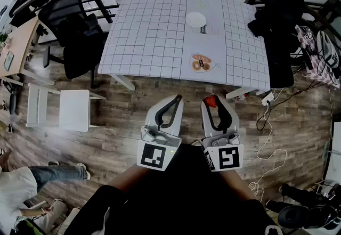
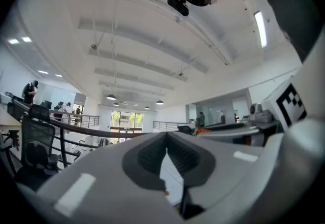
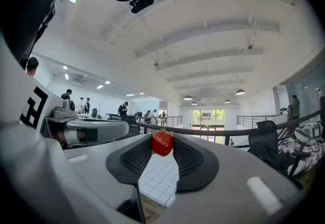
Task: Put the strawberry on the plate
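A red strawberry (image 1: 211,102) sits pinched at the tips of my right gripper (image 1: 210,103), which I hold low over the wooden floor, short of the table. In the right gripper view the strawberry (image 3: 162,143) is squeezed between the dark pads (image 3: 190,159) of the right gripper (image 3: 162,146). The white plate (image 1: 196,18) lies far ahead on the checked tablecloth (image 1: 149,31), toward its back. My left gripper (image 1: 178,97) is beside the right one, its tips together with nothing in them. In its own view the left gripper (image 2: 166,136) shows closed jaws.
A flat pack with doughnuts (image 1: 201,63) lies near the table's front edge. A black office chair (image 1: 74,26) stands left of the table, and a white stool (image 1: 72,110) is on the floor. Dark bags (image 1: 277,26) sit at the right. A person's legs (image 1: 53,175) show at lower left.
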`<action>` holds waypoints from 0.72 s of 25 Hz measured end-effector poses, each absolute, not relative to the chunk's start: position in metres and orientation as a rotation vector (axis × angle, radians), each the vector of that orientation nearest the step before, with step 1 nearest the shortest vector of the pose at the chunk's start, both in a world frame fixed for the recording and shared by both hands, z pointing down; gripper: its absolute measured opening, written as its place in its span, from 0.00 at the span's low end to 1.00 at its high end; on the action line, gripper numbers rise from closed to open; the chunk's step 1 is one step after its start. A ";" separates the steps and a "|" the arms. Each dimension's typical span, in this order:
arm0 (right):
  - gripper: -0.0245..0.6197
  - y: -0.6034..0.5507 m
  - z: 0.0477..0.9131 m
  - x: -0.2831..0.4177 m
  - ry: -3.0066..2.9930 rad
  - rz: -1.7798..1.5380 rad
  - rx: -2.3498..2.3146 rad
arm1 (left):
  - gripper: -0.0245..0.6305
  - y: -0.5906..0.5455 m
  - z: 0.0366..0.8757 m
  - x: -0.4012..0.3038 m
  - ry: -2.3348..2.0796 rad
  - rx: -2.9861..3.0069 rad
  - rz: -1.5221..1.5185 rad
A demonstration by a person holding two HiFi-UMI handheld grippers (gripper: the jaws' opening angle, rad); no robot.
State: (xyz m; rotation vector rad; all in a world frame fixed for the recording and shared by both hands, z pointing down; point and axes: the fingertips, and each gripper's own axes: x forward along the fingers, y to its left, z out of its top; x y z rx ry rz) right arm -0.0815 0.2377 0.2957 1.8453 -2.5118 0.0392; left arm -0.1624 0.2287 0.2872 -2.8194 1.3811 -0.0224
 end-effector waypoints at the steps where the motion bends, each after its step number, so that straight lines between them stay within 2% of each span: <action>1: 0.24 0.245 0.287 -0.066 -2.512 0.038 1.853 | 0.05 0.236 0.280 -0.148 1.384 -2.820 -0.019; 3: 0.24 0.252 0.278 -0.046 -2.515 0.035 1.859 | 0.05 0.245 0.274 -0.129 1.392 -2.825 -0.003; 18: 0.24 0.268 0.294 -0.023 -2.578 0.042 1.797 | 0.05 0.265 0.289 -0.095 1.415 -2.793 0.053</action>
